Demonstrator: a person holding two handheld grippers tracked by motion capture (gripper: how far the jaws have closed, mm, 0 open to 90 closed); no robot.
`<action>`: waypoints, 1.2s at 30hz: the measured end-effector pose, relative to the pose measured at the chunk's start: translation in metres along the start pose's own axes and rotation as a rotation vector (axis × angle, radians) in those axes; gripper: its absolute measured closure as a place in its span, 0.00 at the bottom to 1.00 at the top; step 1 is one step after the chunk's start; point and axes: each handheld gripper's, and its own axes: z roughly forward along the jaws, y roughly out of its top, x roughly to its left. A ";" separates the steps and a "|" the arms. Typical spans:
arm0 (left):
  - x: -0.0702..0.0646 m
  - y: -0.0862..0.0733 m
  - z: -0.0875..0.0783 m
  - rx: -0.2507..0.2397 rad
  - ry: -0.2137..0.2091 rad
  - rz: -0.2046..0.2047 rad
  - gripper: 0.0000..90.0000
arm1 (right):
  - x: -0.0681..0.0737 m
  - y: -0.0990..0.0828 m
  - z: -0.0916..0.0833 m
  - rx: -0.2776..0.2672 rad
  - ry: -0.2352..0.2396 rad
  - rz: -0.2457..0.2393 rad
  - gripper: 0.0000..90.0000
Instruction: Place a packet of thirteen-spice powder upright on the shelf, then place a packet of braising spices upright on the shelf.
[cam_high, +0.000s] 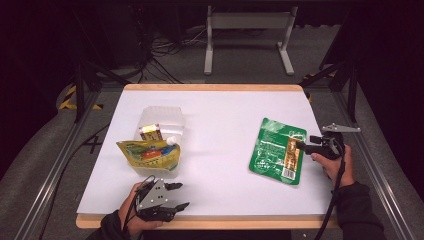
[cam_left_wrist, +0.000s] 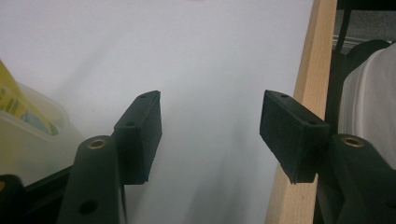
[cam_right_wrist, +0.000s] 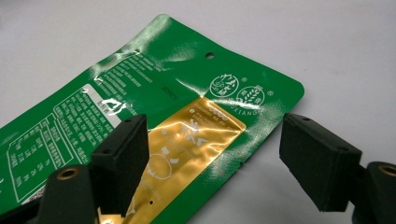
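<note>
Two grippers work here, one green packet and one clear container with several packets in it. Nearest, at the front edge of the white surface (cam_high: 220, 115), the left gripper (cam_high: 177, 196) lies in a hand with its jaws open and nothing between them; the left gripper view shows bare white surface in the gap and the wooden edge strip (cam_left_wrist: 306, 112) under the far jaw. On the other side, the right gripper (cam_high: 303, 145) points at the green packet (cam_high: 277, 150), its jaws open, set on either side of the packet's near edge without pressing it; in the right gripper view one jaw stands over the gold panel and the other past the packet's rim over the surface.

The green packet lies flat on the surface's right part, slightly tilted. It is glossy, with white print, two round emblems, a small hang hole at one end and a gold strip (cam_right_wrist: 187, 154) down one side.

Just beyond the left gripper sits the clear container (cam_high: 160, 125), holding a yellow pouch (cam_high: 147, 152) that leans over its front wall and a small brown-and-white carton (cam_high: 150, 132) behind. It is well apart from the green packet, with open surface between. Past the far edge stands a grey frame (cam_high: 248, 40) on the floor.
</note>
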 end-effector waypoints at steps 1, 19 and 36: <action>0.000 0.001 0.001 0.002 -0.004 0.004 0.43 | -0.001 0.000 0.002 0.006 0.000 0.005 0.27; -0.007 0.015 0.019 0.034 -0.048 0.047 0.41 | -0.015 0.000 0.019 0.008 0.125 0.161 0.29; -0.006 0.030 0.043 0.037 -0.089 -0.012 0.38 | 0.018 -0.006 0.023 0.144 0.324 0.119 0.80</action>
